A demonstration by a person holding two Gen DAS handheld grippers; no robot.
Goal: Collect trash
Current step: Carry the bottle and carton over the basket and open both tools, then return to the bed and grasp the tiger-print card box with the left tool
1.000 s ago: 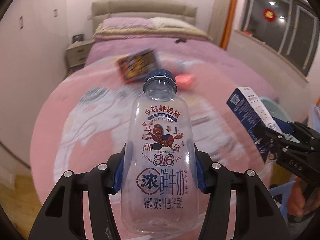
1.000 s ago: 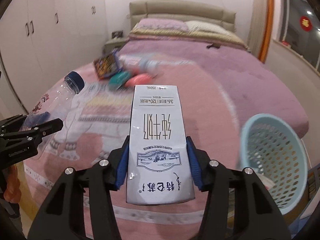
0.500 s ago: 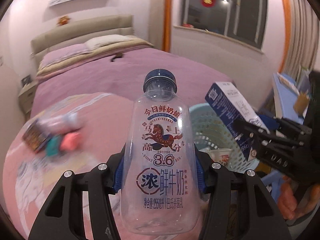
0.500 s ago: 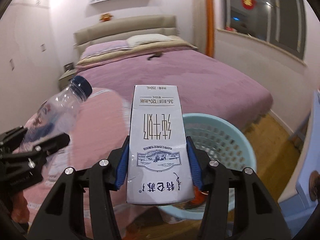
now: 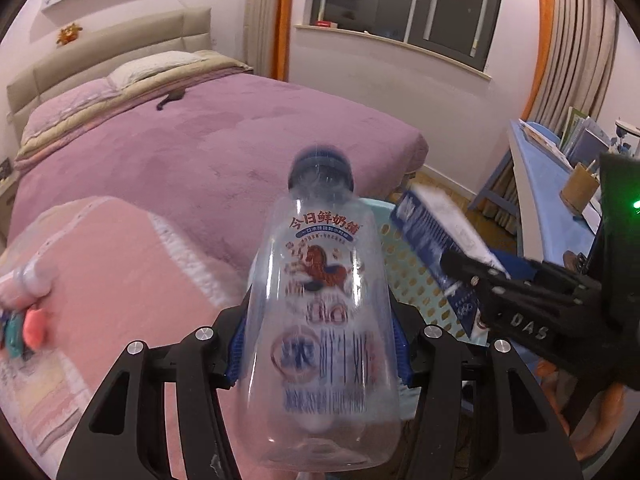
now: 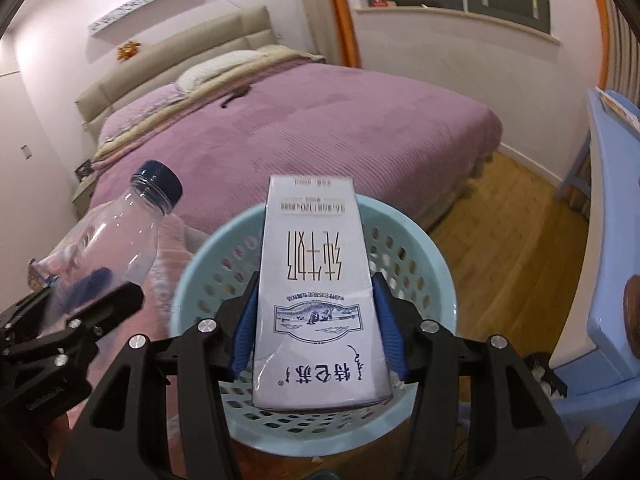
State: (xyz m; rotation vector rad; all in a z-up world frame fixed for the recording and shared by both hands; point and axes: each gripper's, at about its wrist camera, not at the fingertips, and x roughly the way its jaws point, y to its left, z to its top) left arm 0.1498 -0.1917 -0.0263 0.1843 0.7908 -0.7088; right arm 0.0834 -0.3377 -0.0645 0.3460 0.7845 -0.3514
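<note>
**Both grippers over the basket, jaws easing off bottle and carton**

Left gripper: its jaws have just been opening. The clear bottle with the dark blue cap sits between the blue pads, cap toward 12 o'clock. The bottle's print is streak-blurred now and was sharp before. The pads look barely clear of its sides.

Right gripper: its jaws have just been opening too. The white milk carton stands between spread fingers, with a thin gap showing on each side. Earlier the pads pinched it.

A second ago both views faced the pink blanket on the bed. Now the light blue basket fills the centre of the right view, directly behind the carton. In the left view its mesh shows behind the bottle toward 3 o'clock. The blanket has shifted to 9 o'clock.
</note>
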